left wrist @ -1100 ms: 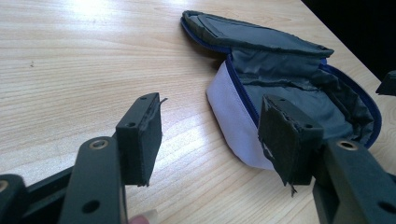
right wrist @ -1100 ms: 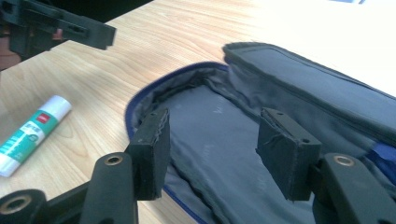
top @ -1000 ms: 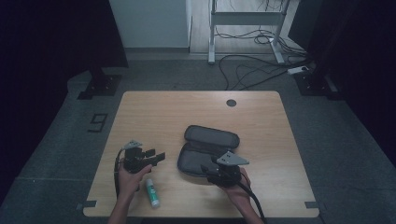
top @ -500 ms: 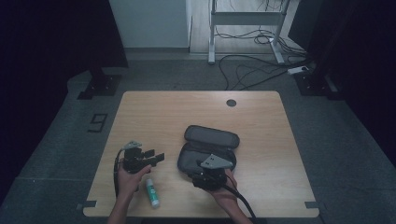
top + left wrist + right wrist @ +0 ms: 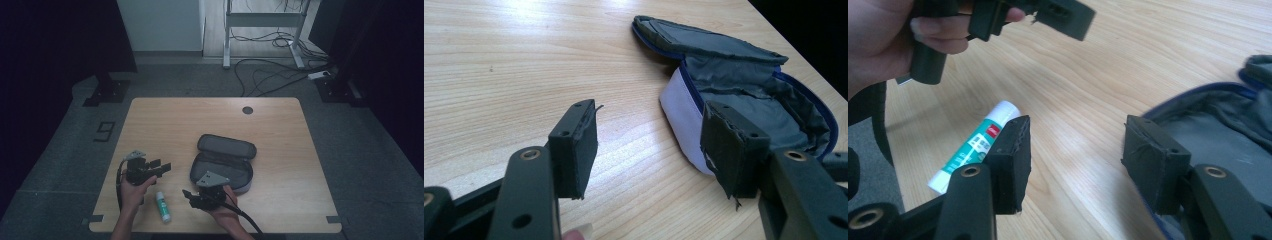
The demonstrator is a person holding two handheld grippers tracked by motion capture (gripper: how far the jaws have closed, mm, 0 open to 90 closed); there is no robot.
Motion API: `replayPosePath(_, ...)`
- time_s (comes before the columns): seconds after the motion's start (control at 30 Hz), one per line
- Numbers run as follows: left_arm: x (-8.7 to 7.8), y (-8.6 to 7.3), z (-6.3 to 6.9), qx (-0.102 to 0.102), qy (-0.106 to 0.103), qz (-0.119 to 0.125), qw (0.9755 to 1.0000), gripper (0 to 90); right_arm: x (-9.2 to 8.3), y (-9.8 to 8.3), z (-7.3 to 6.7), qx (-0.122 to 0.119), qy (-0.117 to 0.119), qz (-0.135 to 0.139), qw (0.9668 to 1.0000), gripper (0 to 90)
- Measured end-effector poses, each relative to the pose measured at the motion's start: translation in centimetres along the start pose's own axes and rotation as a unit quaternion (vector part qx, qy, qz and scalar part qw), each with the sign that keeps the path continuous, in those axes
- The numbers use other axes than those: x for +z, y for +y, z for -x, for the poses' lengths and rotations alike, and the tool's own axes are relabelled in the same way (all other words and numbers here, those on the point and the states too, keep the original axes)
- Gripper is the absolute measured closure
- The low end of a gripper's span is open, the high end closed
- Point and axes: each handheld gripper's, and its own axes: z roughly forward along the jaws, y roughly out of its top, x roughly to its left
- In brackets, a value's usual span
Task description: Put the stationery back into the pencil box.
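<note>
White-green glue stick [image 5: 974, 145] lies just beside right tool [image 5: 1075, 155], jaws apart, empty.

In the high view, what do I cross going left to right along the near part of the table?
left gripper → glue stick → right gripper → open pencil case, lid flipped back toward the far side.
</note>
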Motion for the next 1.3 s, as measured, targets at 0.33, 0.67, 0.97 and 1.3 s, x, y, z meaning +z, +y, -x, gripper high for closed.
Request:
replayPosePath(0.33,0.1,-0.1,-0.1,0.004,0.009,-0.004,0.9999,39.9,2.2,-0.3,-2.3,-0.008,0.029,-0.004,0.9995,44.5)
replayPosePath(0.67,0.2,-0.2,-0.2,0.005,0.011,-0.007,0.9999,39.9,3.4,-0.8,-3.3,-0.007,0.039,-0.015,0.9991,44.6)
replayPosePath(0.97,0.4,-0.2,-0.1,0.006,0.011,-0.01,0.9999,39.8,4.4,-0.6,-4.5,-0.008,0.048,-0.02,0.9986,44.7)
replayPosePath(1.3,0.4,-0.2,-0.2,0.006,0.011,-0.01,0.9999,39.9,6.4,-0.8,-5.8,-0.015,0.05,-0.037,0.998,44.7)
